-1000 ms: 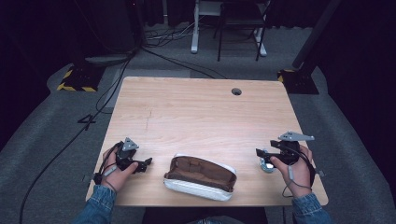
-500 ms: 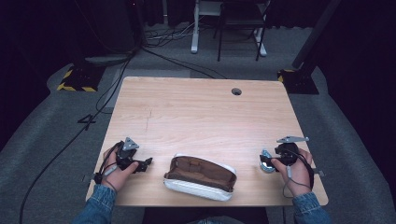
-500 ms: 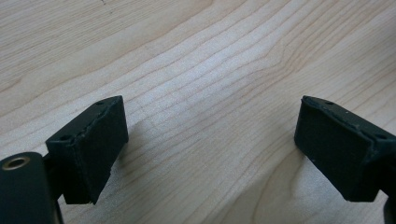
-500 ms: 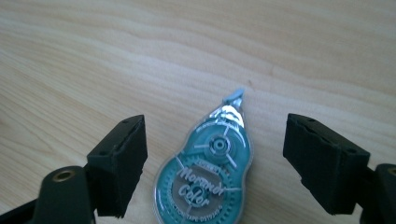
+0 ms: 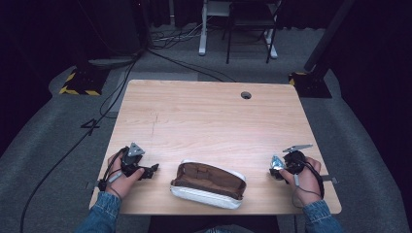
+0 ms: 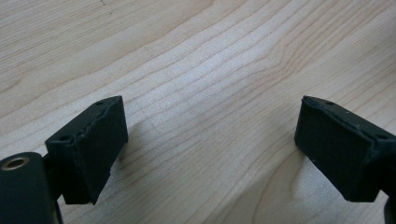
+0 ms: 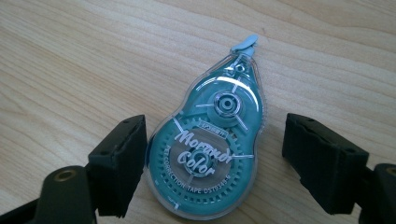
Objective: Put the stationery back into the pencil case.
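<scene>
Near the table's (image 5: 204,116) front right edge, my right gripper (image 7: 212,163) stands with jaws wide around a teal correction tape dispenser (image 7: 210,154) lying flat; one pad touches it, the other stands apart. Its label reads "Morandi Color". My left gripper (image 6: 210,149) gapes wide over bare wood. Between my hands lies an open pouch (image 5: 208,184); broad clear wood stretches beyond.

Far half of light wood-grain table (image 5: 209,116) is bare except small round cable hole (image 5: 246,95) at approx 1 o'clock, so grippers can pass freely there. Near edge is blocked mid-way at 6 o'clock by open brown-lined white zip pouch (image 5: 208,184). Teal see-through correction-tape dispenser (image 7: 210,144) lies flat between right gripper (image 5: 281,167) jaws at 4 o'clock; bare wood between left gripper (image 6: 210,149) jaws.
</scene>
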`<state>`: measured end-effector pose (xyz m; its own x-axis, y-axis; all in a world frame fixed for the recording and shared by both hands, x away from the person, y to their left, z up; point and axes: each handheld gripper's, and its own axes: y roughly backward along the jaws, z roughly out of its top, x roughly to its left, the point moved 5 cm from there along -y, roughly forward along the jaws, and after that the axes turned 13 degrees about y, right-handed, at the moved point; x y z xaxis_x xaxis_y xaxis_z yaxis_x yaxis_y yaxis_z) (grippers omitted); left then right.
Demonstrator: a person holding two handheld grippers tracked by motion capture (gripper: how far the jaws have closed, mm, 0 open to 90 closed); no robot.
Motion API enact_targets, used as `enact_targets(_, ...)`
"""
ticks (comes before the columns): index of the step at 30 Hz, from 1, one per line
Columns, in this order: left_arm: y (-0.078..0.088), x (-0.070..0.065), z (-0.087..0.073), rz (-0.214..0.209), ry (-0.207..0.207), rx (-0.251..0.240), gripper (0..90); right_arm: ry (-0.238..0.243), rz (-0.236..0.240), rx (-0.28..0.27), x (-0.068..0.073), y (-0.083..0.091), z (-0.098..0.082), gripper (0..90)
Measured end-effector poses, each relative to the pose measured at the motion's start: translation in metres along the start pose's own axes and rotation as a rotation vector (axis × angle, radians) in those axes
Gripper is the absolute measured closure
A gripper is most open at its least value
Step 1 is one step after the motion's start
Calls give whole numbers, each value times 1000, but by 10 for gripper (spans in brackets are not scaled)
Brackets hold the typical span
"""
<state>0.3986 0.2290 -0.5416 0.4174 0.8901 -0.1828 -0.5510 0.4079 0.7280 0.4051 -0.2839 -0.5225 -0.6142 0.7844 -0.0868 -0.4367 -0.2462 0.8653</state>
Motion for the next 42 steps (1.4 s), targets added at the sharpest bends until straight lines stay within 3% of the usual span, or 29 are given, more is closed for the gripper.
enact_targets(5,0,0,0,0,-1,0,98,19,-18,17,2,-1,0,238)
enact_targets(10,0,0,0,0,0,-1,97,36,-9,17,4,2,2,389)
enact_targets(25,0,0,0,-1,-1,1,97,46,-7,18,6,3,3,399)
enact_targets(42,0,0,0,-1,-1,1,97,41,-12,-42,6,23,11,400)
